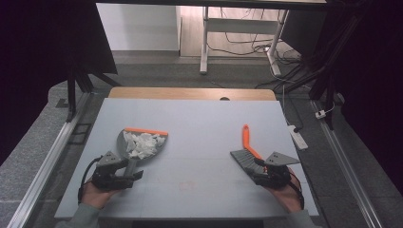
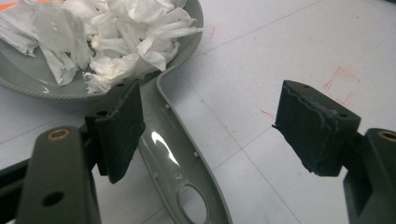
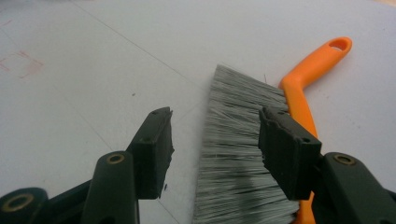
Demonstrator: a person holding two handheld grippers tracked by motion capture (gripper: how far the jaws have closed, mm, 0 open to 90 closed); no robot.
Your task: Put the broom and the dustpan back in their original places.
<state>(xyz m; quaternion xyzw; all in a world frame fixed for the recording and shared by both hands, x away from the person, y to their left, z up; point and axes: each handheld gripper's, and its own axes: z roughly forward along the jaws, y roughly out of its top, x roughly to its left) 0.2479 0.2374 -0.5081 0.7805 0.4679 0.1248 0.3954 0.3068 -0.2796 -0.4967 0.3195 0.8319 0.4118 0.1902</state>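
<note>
- The sweeping looks done: the torn paper (image 1: 142, 144) sits heaped in the dustpan (image 2: 184, 154) on the table's left side, and the brush (image 1: 248, 151) lies flat at the right.
- Next, close on the dustpan handle and lift it level.
- Your left gripper (image 2: 208, 135) stands wide open astride that handle, gripping nothing.
- Your right gripper (image 3: 215, 151) gapes over the bristles, empty.

The table (image 1: 190, 118) is evenly and softly lit from above, pale and flat in the high view, while the room to its left and right falls into near black. Shadows on it are faint. In the left gripper view a white glare streak sits on the glossy grey dustpan (image 2: 177, 154) handle. The near tool parts in both gripper views are slightly soft; all pictures look grainy.
</note>
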